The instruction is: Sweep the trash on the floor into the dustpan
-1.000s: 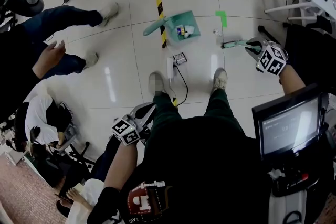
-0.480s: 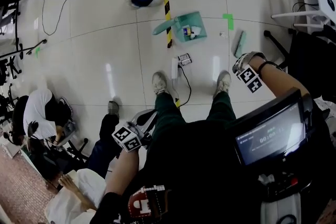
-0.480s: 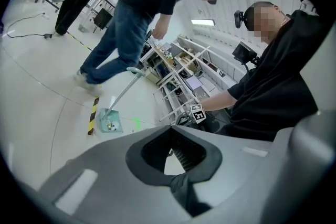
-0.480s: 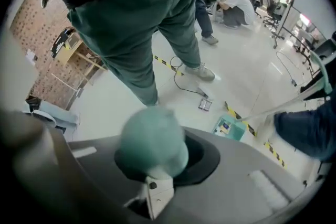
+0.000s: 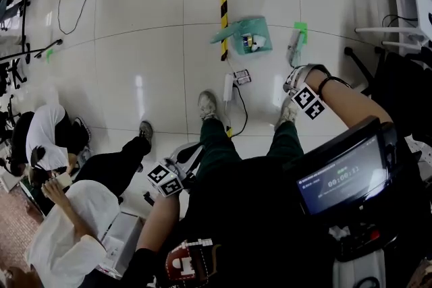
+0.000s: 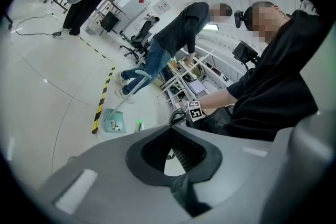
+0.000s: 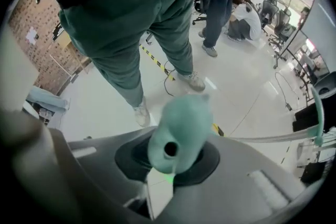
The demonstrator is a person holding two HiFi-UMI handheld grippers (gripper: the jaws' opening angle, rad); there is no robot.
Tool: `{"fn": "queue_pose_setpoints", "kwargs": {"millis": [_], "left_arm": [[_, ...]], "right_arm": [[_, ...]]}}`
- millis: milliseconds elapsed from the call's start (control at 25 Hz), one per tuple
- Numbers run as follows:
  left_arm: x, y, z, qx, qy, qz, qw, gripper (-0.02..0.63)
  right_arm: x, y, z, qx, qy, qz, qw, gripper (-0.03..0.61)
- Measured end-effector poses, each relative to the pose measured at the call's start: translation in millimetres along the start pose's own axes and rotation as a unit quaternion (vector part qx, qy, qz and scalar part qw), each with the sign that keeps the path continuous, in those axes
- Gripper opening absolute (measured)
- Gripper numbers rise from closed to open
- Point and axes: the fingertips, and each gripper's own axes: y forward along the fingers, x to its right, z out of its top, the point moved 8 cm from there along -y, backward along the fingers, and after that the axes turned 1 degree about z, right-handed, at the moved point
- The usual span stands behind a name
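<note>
White floor (image 5: 135,44); right tool (image 5: 295,74) pinching mint brush (image 5: 294,49) has swung beside the loaded dustpan (image 5: 237,42), sweeping seemingly done; left tool (image 5: 191,153) pressed together

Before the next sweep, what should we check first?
1. Brush held tight: ok. The right gripper is shut on the teal brush handle.
2. Dustpan ready: ok. The dustpan lies on the floor, to the left of the brush head and apart from it.
3. Trash caught: ok. Some trash sits inside the pan.
4. Trash left on the floor: cannot tell; any bits are too small to see.
5. Clear path: not ok. A white power strip and its cable lie between the feet and the pan.
6. Left gripper free: ok, it holds nothing.
</note>
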Motion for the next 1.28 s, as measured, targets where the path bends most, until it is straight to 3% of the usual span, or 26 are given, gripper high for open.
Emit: {"fn": "queue_pose_setpoints", "kwargs": {"millis": [280, 400, 560, 680, 800, 880, 1000, 1120, 1280], "left_arm": [[-9, -2, 1, 0.013, 0.007, -0.007, 0.9999, -0.002], [-14, 2, -17, 0.017, 0.011, -0.006, 0.9998, -0.002], [-15, 2, -31, 0.016, 0.023, -0.014, 0.9995, -0.002], [-15, 9, -33, 0.019, 0.028, -0.019, 0.9993, -0.002], [-11, 16, -24, 0.028, 0.042, -0.024, 0.9984, -0.002], [-8, 19, -13, 0.043, 0.052, -0.025, 0.9974, -0.002], [1, 19, 11, 0.067, 0.064, -0.027, 0.9953, -0.002], [4, 11, 34, 0.085, 0.091, -0.037, 0.9916, -0.002], [3, -5, 74, 0.065, 0.142, -0.074, 0.985, -0.002]], "right_arm": [[46, -26, 7, -0.006, -0.029, -0.09, 0.996, 0.048], [42, -24, 13, -0.007, -0.026, -0.127, 0.992, 0.048], [19, -28, 18, -0.014, -0.011, -0.137, 0.99, 0.048], [-2, -33, 9, -0.023, 0.033, -0.132, 0.99, 0.046], [-24, -53, -3, -0.007, 0.138, -0.138, 0.981, 0.048], [-37, -75, -11, 0.016, 0.229, -0.153, 0.961, 0.048], [-61, -107, -22, 0.047, 0.356, -0.178, 0.916, 0.048], [-85, -135, -21, 0.069, 0.462, -0.209, 0.859, 0.048], [-104, -168, 3, 0.085, 0.565, -0.257, 0.779, 0.048]]}}
